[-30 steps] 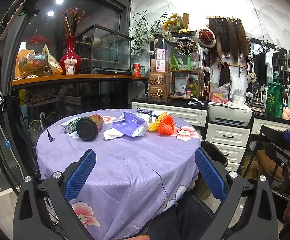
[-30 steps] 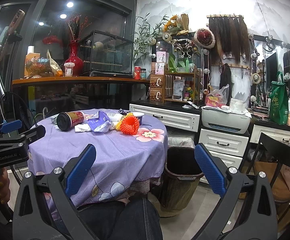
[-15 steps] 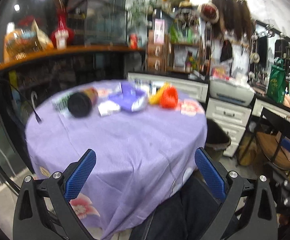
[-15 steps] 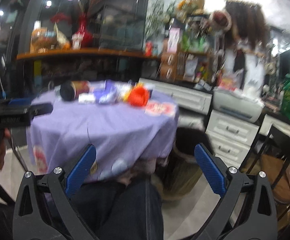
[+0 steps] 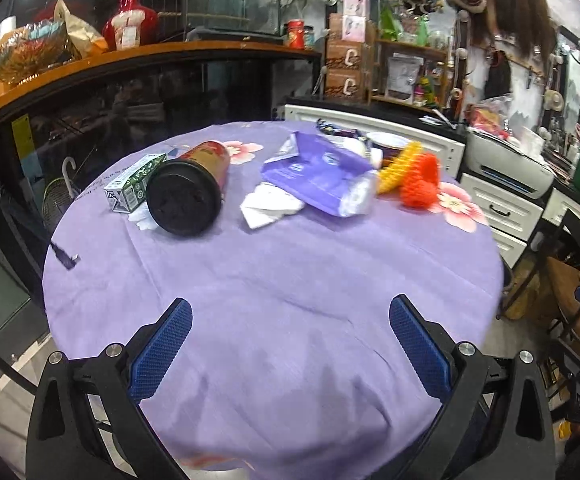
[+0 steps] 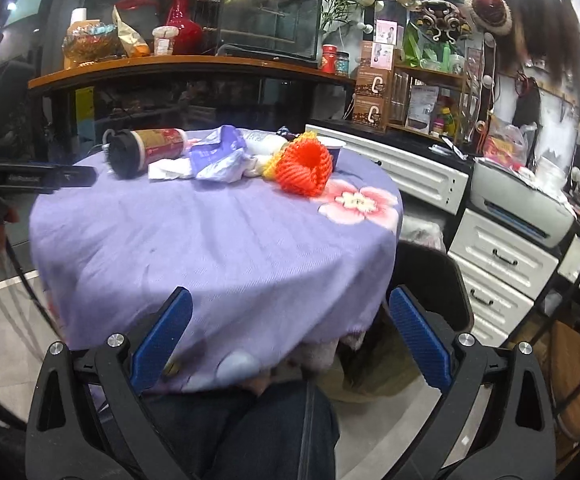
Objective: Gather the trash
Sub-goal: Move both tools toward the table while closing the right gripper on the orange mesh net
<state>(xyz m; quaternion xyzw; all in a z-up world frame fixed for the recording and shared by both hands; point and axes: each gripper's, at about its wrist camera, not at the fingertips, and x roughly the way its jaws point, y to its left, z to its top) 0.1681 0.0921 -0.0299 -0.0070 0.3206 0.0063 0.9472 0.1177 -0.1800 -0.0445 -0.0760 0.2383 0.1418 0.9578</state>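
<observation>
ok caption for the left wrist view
Open left gripper hovers over a purple-clothed table, facing scattered trash at its far side.

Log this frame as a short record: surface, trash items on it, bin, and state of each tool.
surface: round table with purple floral cloth
trash: tipped red canister with black lid; small green carton; white tissue; purple wrapper; orange foam net; yellow foam net
bin: dark bin beside the table, right wrist view
left tool: open, empty, above near table edge
right tool: open, empty
</observation>
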